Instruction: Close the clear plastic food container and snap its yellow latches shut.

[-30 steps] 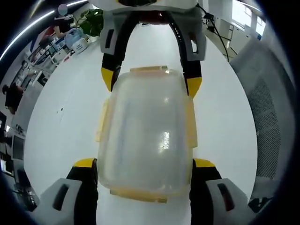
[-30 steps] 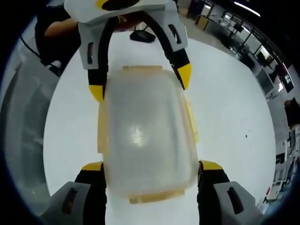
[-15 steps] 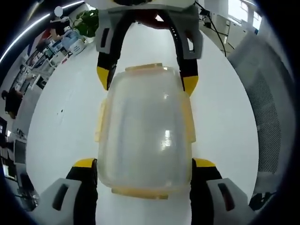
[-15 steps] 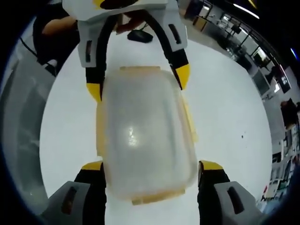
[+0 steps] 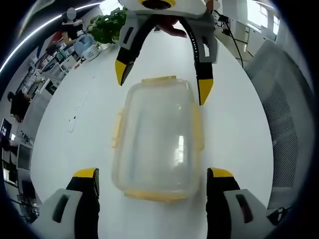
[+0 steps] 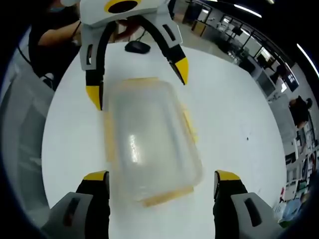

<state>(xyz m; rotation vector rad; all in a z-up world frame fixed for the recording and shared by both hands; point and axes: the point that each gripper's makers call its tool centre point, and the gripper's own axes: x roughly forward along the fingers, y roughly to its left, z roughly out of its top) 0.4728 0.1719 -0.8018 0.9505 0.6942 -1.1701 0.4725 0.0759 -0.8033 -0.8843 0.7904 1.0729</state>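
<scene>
The clear plastic container (image 5: 157, 134) lies on the white table (image 5: 75, 149) with its lid on, and yellow latches (image 5: 116, 130) run along its sides and ends. My left gripper (image 5: 152, 174) is open, its jaws spread wider than the near end of the box and not touching it. Across from it, the right gripper (image 5: 163, 83) is open over the far end. In the right gripper view the same container (image 6: 149, 139) sits between my right gripper (image 6: 161, 176), open, and the left gripper (image 6: 138, 83) opposite, open too.
A grey mesh chair (image 5: 284, 124) stands beside the table, and another chair (image 6: 20, 139) shows in the right gripper view. A black computer mouse (image 6: 137, 46) lies at the table's far edge by a person's dark sleeve (image 6: 55, 25). A green plant (image 5: 107, 27) stands further back.
Both grippers have drawn back from the container, which now looks smaller, with gaps between the jaws and its ends. The container stays on the table.
</scene>
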